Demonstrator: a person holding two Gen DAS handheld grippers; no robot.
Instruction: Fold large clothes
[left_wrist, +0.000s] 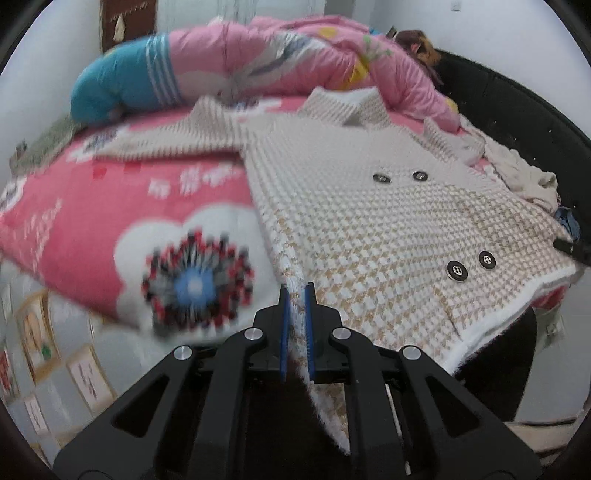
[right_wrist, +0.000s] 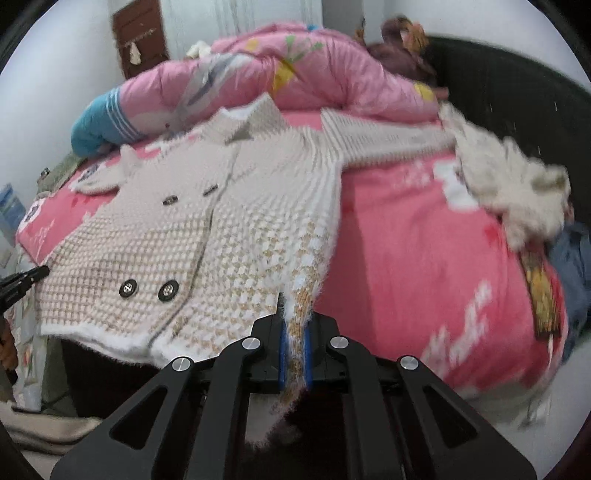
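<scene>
With the houndstooth coat (left_wrist: 388, 221) spread button-side up on the pink bed (left_wrist: 92, 229), the left gripper (left_wrist: 296, 314) and right gripper (right_wrist: 295, 325) each pinch a hem corner, best carried evenly toward the collar.

Motion blurs the flower print (left_wrist: 195, 284) beyond reading

left gripper (left_wrist: 296, 295) jaws clamped, right gripper (right_wrist: 295, 308) likewise
</scene>
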